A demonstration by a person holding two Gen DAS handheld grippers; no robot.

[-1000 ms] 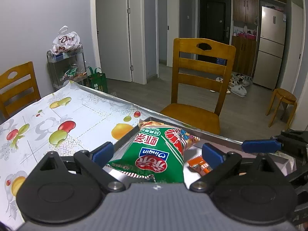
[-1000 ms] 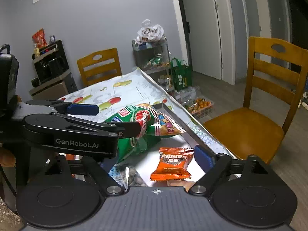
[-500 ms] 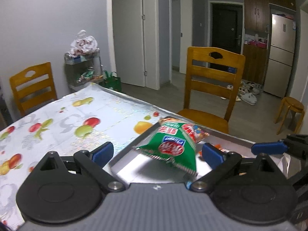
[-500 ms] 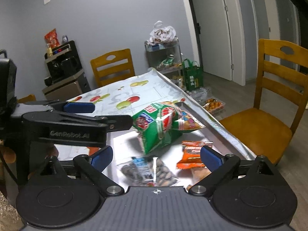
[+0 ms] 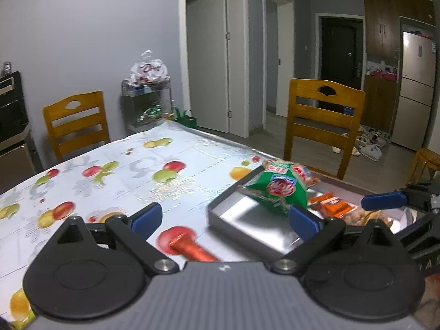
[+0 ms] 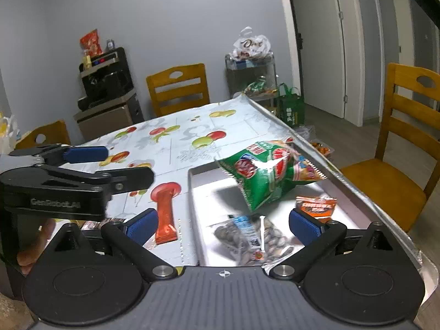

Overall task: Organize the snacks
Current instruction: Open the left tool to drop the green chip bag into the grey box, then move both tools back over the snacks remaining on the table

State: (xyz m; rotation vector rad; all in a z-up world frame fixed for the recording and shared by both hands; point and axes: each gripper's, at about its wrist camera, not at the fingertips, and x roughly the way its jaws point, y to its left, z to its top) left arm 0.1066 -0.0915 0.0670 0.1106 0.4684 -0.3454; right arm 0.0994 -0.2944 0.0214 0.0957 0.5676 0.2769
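Observation:
A green chip bag [image 6: 264, 174] lies in the far part of a metal tray [image 6: 203, 233]; it also shows in the left wrist view [image 5: 277, 189], leaning on the tray [image 5: 233, 214]. An orange packet [image 6: 316, 206] and a clear bag of nuts [image 6: 247, 236] lie in the tray too. A red stick packet [image 6: 165, 214] lies on the tablecloth left of the tray, seen in the left wrist view [image 5: 189, 247] between my fingers. My left gripper [image 5: 222, 220] is open and empty above the tablecloth. My right gripper [image 6: 222, 222] is open and empty over the tray's near end.
The fruit-print tablecloth [image 5: 110, 170] covers the table. Wooden chairs [image 5: 321, 126] stand around it. A cart with snack bags [image 6: 253, 71] stands at the back wall. The left gripper shows at the left of the right wrist view [image 6: 82, 170].
My left gripper has let go of the green chip bag and pulled back to the left over the tablecloth. The bag now rests in the tray. My right gripper has drawn back a little.

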